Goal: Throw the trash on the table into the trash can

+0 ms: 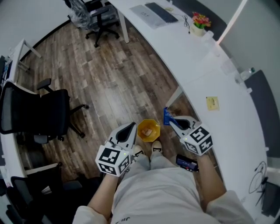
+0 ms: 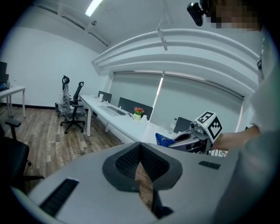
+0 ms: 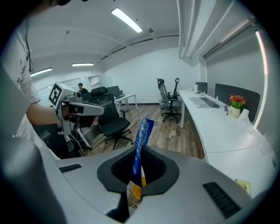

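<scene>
Between the two claws, low on the wooden floor (image 1: 105,83), sits the yellow trash can (image 1: 154,126), with a pale tan scrap lying inside it. Just to its right the right claw (image 1: 172,121) points downward with its jaws pressed together on a blue wrapper (image 1: 167,115). The right gripper view shows the wrapper pinched on edge between the pads, its blue end sticking up and forward past the claw's tips and a yellow and white part hanging down behind them. The wrapper is up in the air beside the can's rim, not inside the can. On the can's other side the left claw (image 1: 130,127) angles toward it. In the left gripper view its tips meet with nothing between them, and only floor shows through the narrow slit below. The person's two shoes stand just behind the can, between the claws. Beyond the right claw, to its right, runs the long white desk (image 1: 205,65), which carries a yellow sticky note (image 1: 212,103) nearest that claw. Much farther along the desk are a pot of flowers (image 1: 200,22) and a keyboard (image 1: 162,12). Well away to the left of the left claw stands a black office chair (image 1: 46,114).
</scene>
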Action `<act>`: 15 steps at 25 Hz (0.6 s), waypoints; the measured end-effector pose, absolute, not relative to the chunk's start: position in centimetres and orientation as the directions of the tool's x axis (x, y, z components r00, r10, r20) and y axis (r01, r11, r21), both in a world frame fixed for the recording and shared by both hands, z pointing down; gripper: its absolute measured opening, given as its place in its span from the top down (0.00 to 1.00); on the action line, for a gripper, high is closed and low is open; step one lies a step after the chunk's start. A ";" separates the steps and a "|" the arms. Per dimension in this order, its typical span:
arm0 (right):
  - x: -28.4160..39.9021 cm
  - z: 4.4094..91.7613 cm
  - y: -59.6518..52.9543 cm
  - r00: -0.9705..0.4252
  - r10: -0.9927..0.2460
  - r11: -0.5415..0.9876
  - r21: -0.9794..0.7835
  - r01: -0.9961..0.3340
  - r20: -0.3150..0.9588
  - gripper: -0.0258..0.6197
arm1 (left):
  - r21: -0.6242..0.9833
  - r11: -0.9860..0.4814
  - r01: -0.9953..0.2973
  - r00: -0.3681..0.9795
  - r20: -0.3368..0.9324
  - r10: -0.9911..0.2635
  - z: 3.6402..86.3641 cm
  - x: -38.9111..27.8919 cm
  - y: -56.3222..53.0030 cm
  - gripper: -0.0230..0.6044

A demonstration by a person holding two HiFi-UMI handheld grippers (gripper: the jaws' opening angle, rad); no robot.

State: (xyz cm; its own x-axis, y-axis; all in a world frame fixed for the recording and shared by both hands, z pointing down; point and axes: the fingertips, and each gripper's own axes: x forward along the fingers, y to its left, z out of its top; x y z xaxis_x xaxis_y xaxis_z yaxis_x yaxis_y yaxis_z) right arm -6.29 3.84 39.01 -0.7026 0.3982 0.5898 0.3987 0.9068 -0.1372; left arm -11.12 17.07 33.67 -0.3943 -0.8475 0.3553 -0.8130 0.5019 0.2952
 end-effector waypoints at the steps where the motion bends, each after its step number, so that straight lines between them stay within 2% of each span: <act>1: -6.2 39.4 3.6 -0.697 0.400 0.906 -0.140 0.400 0.595 0.90 | 0.297 0.500 -0.814 -0.391 0.356 -0.849 33.9 -11.1 16.8 0.96; 15: -6.6 51.0 3.5 -0.524 0.475 0.844 -0.198 0.498 0.707 0.90 | 0.348 0.582 -0.735 -0.400 0.470 -0.787 42.9 -11.6 17.0 0.96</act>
State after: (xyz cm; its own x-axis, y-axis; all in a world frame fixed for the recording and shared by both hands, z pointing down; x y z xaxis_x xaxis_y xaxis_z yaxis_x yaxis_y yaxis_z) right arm -6.57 3.49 50.97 -0.5237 0.4749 0.7073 0.4982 0.8442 -0.1979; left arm -11.62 17.04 42.90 -0.4003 -0.7865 0.4703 -0.7346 0.5822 0.3484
